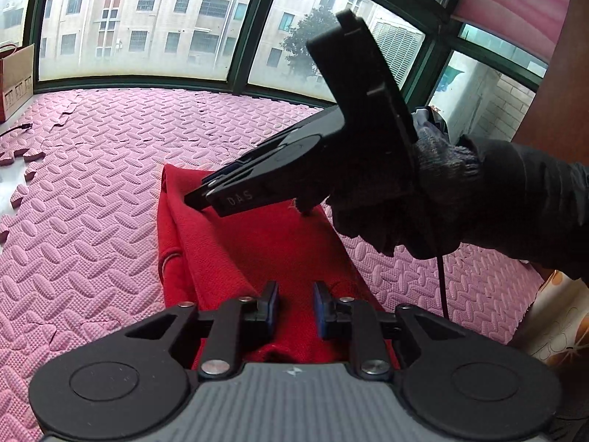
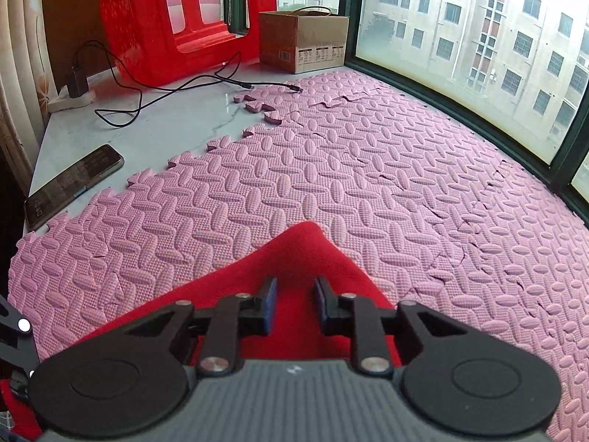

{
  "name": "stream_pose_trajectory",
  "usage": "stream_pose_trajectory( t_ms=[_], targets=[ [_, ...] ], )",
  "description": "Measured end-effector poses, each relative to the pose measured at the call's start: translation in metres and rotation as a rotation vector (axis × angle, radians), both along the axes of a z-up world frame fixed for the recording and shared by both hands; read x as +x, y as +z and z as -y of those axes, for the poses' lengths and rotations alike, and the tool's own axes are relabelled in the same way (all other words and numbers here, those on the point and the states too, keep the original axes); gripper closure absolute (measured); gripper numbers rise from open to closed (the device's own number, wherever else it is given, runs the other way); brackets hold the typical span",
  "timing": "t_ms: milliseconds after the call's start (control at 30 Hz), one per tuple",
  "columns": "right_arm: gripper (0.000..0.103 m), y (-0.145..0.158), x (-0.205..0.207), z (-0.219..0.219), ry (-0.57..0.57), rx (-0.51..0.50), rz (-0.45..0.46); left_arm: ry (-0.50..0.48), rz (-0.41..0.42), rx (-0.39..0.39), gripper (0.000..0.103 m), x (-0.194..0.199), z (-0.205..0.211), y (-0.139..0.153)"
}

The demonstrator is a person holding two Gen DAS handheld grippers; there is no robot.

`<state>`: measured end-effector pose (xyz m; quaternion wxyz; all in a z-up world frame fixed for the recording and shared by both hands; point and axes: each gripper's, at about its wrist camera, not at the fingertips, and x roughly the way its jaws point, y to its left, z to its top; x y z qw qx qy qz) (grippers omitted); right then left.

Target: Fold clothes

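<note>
**Red cloth on the pink mat, both grippers over it**

I see the red cloth (image 1: 257,243) lying on the pink foam mat (image 1: 92,191), folded into a long strip. My left gripper (image 1: 294,304) hangs over the near end of it. Its two fingers stand a little apart, with red cloth showing in the gap, and I cannot tell if they pinch any of it. My right gripper (image 1: 200,199) comes in from the right, held by a gloved hand (image 1: 445,173). Its tips look nearly closed and sit at the far left edge of the cloth. From its own camera, the right gripper's fingers (image 2: 267,304) stand a little apart above a red corner, holding nothing I can see.
</note>
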<state>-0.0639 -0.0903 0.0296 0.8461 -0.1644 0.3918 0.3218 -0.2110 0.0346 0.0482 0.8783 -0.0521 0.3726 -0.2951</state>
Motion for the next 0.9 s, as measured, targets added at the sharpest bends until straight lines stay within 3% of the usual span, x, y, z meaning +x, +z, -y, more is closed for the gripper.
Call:
stream_pose_trajectory(
  t_ms=[100, 200, 300, 533, 733, 900],
  targets=[
    [0.079, 0.005, 0.001, 0.009, -0.004, 0.037, -0.006, -0.001, -0.003, -0.002, 0.081, 0.000, -0.001, 0.001],
    [0.063, 0.016, 0.003, 0.025, -0.040, 0.076, 0.003, 0.011, -0.010, -0.016, 0.080, -0.002, -0.005, 0.004],
    [0.061, 0.017, 0.013, 0.042, -0.090, 0.074, -0.011, 0.027, -0.011, -0.024, 0.079, -0.009, -0.008, 0.008],
    [0.043, 0.003, 0.038, 0.082, -0.187, 0.170, -0.129, 0.032, 0.015, -0.020, 0.062, -0.026, -0.011, 0.021],
    [0.042, -0.008, 0.050, 0.096, -0.213, 0.234, -0.242, 0.058, 0.021, -0.008, 0.054, -0.035, -0.018, 0.031],
    [0.048, -0.005, 0.047, 0.099, -0.201, 0.206, -0.261, 0.106, 0.005, 0.025, 0.046, -0.047, -0.030, 0.029]
  ],
)
